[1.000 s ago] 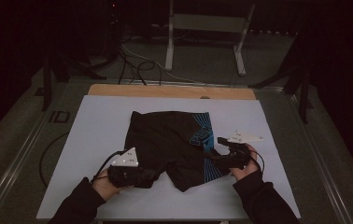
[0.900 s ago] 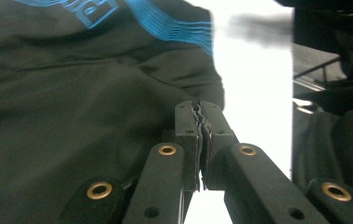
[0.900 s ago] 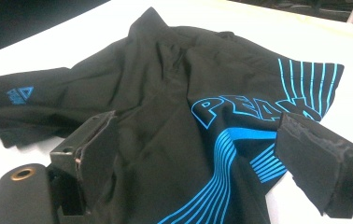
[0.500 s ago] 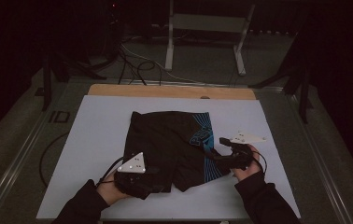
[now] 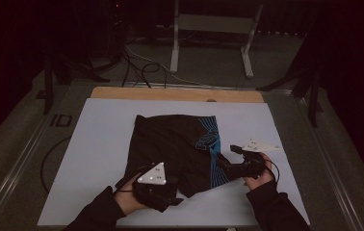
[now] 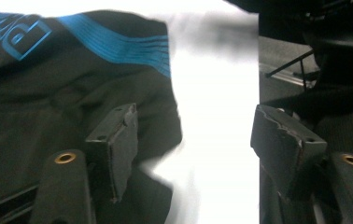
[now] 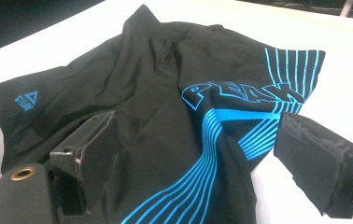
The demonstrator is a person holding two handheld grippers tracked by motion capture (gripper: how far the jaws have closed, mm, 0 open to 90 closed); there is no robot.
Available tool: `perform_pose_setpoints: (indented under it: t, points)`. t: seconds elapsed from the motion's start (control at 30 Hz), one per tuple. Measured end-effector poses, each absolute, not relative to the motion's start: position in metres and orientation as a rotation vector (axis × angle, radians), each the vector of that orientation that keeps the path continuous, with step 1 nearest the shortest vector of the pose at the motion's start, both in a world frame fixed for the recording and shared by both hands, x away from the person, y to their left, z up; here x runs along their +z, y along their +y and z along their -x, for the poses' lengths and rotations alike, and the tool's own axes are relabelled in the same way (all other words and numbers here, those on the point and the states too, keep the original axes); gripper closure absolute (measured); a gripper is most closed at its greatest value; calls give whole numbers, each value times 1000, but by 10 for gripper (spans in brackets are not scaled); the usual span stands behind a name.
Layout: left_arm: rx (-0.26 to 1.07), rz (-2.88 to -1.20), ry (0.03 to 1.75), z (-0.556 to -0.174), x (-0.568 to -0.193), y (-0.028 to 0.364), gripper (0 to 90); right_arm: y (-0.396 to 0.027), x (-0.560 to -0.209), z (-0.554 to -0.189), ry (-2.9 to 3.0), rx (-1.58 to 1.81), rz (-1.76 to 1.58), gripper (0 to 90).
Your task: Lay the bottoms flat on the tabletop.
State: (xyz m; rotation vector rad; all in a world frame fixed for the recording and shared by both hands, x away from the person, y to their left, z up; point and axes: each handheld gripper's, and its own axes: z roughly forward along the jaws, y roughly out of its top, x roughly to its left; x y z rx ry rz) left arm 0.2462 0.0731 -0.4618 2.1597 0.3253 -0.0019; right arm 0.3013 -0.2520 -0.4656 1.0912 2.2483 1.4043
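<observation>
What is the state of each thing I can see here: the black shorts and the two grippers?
black shorts: lying spread on the white table cover, somewhat wrinkled, blue print facing up.
left gripper: jaws apart, have just been opening then closing slightly; one jaw over the shorts' edge, no cloth pinched between them.
right gripper: jaws open, standing either side of the blue-striped cloth, not pressing it.

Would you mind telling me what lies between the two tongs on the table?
In the high view, the near hem of the black shorts spans the stretch between the left tongs and right tongs, over the white table cover.
</observation>
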Motion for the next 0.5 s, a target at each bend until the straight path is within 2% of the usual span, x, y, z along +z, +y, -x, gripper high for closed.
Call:
perform_pose_setpoints:
  t: [0.13, 0.23, 0.5]
  points:
    - [19, -2226, 274, -249, -469, 42, 390, -262, -465, -298, 2232, 1420, -1086, 144]
    - [90, -2302, 262, -252, -479, 26, 422, -266, -465, -297, 2221, 1430, -1095, 146]
    - [212, -2448, 265, -261, -506, 3, 528, -263, -468, -296, 2252, 1406, -1107, 142]
